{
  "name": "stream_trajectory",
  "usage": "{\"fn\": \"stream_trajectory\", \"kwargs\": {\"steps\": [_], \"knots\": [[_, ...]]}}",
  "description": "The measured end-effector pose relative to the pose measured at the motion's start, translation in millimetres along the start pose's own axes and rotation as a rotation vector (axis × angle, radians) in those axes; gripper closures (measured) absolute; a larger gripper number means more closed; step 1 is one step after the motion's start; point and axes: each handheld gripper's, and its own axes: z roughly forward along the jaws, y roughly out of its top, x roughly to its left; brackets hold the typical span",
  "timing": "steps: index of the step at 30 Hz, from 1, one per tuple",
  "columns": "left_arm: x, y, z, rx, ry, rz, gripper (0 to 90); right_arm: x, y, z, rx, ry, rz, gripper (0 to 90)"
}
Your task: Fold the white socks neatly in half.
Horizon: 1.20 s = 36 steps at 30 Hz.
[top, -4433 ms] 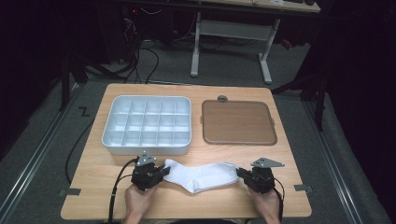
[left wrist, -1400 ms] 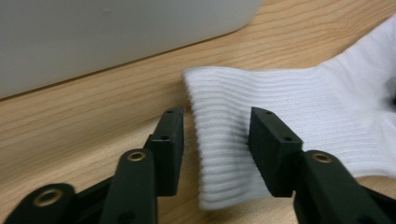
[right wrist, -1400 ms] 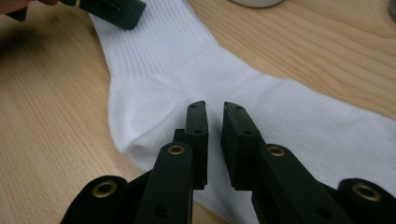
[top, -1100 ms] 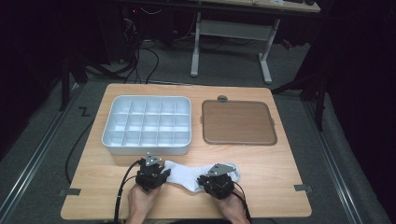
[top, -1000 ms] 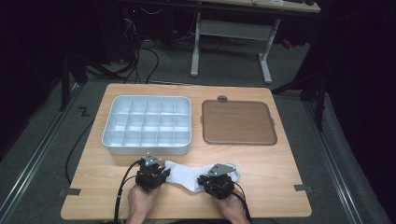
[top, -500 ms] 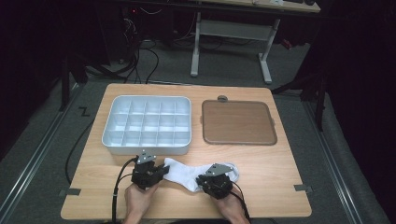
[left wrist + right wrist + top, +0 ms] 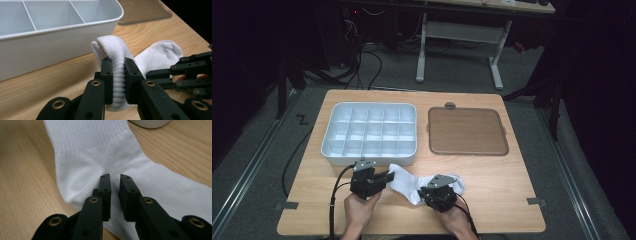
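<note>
A white sock (image 7: 404,181) lies on the wooden table (image 7: 512,195) in front of the compartment tray. My left gripper (image 7: 387,178) is shut on its ribbed cuff (image 7: 112,50), which stands folded and lifted between the pads (image 7: 117,75). My right gripper (image 7: 426,192) sits over the sock's middle. In the right gripper view its jaws (image 7: 114,180) stand almost together with nothing between them, tips down at the heel of the sock (image 7: 100,152). The toe end (image 7: 162,53) lies flat beyond the right gripper (image 7: 185,72).
A white tray with several empty compartments (image 7: 369,159) stands just behind the sock, its wall close to the cuff (image 7: 50,47). A flat brown tray (image 7: 467,131) lies to its right. Table edges and dark floor with cables surround the work area.
The left gripper has risen a little with the cuff in it. The right gripper has stayed at the sock's middle, where it came from the toe end several seconds ago.
</note>
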Motion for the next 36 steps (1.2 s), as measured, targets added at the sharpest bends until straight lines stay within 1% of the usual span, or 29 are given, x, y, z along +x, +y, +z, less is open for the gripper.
{"fn": "stream_trajectory", "kwargs": {"steps": [1, 2, 6, 10, 11, 14, 16, 23, 29, 30, 33, 36], "knots": [[0.0, 0.0, 0.0, 0.0, 0.0, 0.0, 80.1, 0.0, 0.0, 0.0, 0.0, 0.0, 0.0, 80.7], [-1.9, 1.5, -1.1, -0.003, -0.01, -0.002, 80.1, 1.4, 1.7, 1.5, 0.003, 0.004, -0.008, 80.6], [-7.4, 4.4, -3.4, -0.013, -0.028, -0.007, 80.2, 3.6, 3.9, 4.3, 0.001, 0.011, -0.011, 80.7], [-12.6, 6.5, -3.9, -0.019, -0.041, 0.0, 80.1, 6.8, 7.4, 8.2, 0.001, 0.025, -0.022, 80.7], [-13.7, 7.1, -3.9, -0.019, -0.042, 0.0, 80.1, 7.6, 8.6, 9.5, 0.0, 0.026, -0.032, 80.6], [-16.4, 8.6, -3.2, -0.023, -0.048, 0.002, 80.1, 11.9, 12.5, 12.8, 0.009, 0.035, -0.036, 80.7], [-17.9, 9.5, -2.8, -0.024, -0.051, 0.007, 80.2, 13.7, 15.1, 15.6, 0.007, 0.039, -0.052, 80.7], [-22.3, 10.6, -1.0, -0.02, -0.066, 0.014, 80.2, 22.0, 23.1, 24.1, 0.01, 0.059, -0.066, 80.6], [-23.7, 9.1, 2.9, -0.008, -0.064, 0.021, 80.2, 25.5, 26.9, 28.9, 0.003, 0.071, -0.068, 79.8], [-23.3, 8.8, 3.0, -0.005, -0.062, 0.023, 80.2, 26.2, 27.2, 28.9, 0.005, 0.073, -0.064, 79.1], [-22.0, 8.3, 3.5, -0.001, -0.058, 0.025, 80.2, 28.1, 28.6, 28.5, 0.012, 0.073, -0.073, 76.8], [-21.2, 8.5, 2.9, 0.001, -0.057, 0.026, 80.3, 28.6, 28.8, 28.0, 0.011, 0.073, -0.069, 76.0]]}}
